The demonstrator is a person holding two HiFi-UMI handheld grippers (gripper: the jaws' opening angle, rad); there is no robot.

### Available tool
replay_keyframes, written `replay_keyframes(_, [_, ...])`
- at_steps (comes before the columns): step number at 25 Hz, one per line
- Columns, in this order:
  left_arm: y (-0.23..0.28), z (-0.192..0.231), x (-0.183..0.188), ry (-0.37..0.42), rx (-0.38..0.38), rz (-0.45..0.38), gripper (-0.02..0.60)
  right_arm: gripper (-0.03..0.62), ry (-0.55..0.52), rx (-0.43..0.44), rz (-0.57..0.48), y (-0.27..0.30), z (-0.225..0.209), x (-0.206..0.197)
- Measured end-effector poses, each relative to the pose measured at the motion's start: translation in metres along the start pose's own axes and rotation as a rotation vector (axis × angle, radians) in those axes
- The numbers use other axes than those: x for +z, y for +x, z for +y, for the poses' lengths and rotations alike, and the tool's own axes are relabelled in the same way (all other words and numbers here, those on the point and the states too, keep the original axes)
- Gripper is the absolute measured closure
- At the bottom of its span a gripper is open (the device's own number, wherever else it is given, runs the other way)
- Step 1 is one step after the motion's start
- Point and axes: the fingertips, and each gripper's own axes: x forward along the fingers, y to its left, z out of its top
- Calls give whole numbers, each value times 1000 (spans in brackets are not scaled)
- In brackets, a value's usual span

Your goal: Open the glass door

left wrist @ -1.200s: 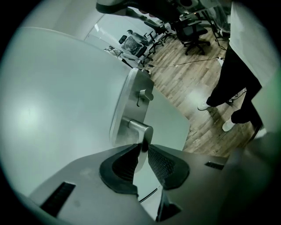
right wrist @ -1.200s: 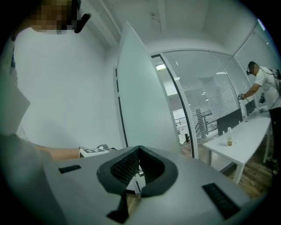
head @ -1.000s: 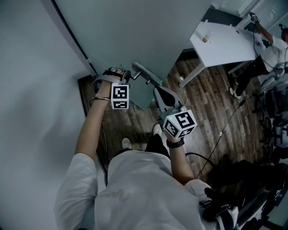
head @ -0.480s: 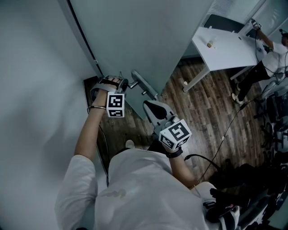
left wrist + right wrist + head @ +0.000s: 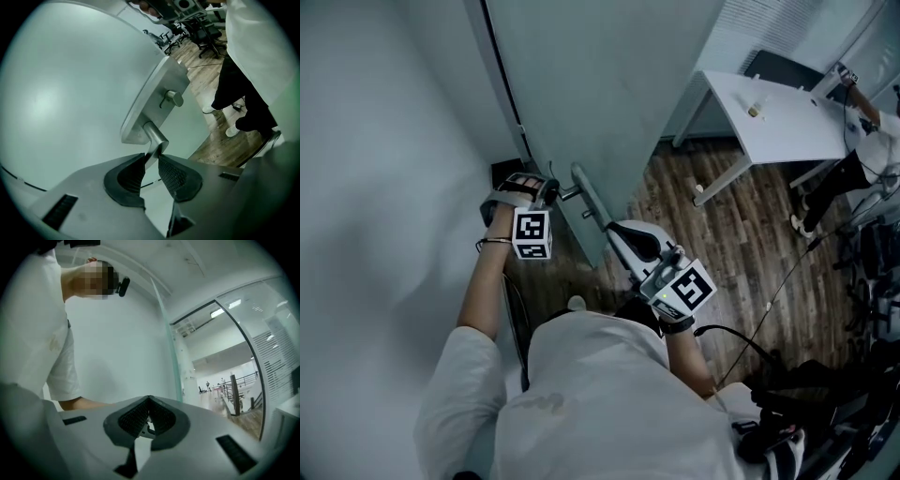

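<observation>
Glass door swung wider | left claw grasps its upright handle | right claw clenched

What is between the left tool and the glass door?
The metal handle: the left tool pinches its stem, which joins the bar to the glass door. The left gripper view shows this.

A white table is seen at the upper right, set on a wood-plank floor, and a small pale object is stood on its top. Beside the table's far end a person in a white top is seen. Black office chairs are shown in the left gripper view. A dark railing is shown in the right gripper view.
</observation>
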Motion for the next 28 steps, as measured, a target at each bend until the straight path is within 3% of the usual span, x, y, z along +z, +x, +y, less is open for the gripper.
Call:
replay_keyframes(5, [-24, -23, -35, -39, 19, 57, 509, 592, 23, 104, -56, 9, 28, 4])
replay_keyframes(15, [-56, -59, -103, -376, 61, 117, 511, 592, 52, 241, -73, 33, 54, -14])
replay_keyframes(16, [-59, -62, -112, -407, 81, 134, 570, 592, 54, 252, -70, 37, 57, -16])
replay_keyframes(18, [-69, -69, -126, -481, 127, 168, 580, 592, 63, 270, -61, 43, 59, -18])
replay_keyframes(21, [-96, -73, -146, -666, 186, 188, 580, 592, 94, 287, -45, 57, 58, -16])
replay_keyframes(25, [-140, -83, -167, -1007, 311, 150, 580, 592, 130, 343, -38, 79, 60, -22])
replay_keyframes(28, [-176, -95, -169, -1243, 408, 123, 580, 592, 147, 339, -3, 93, 61, -31])
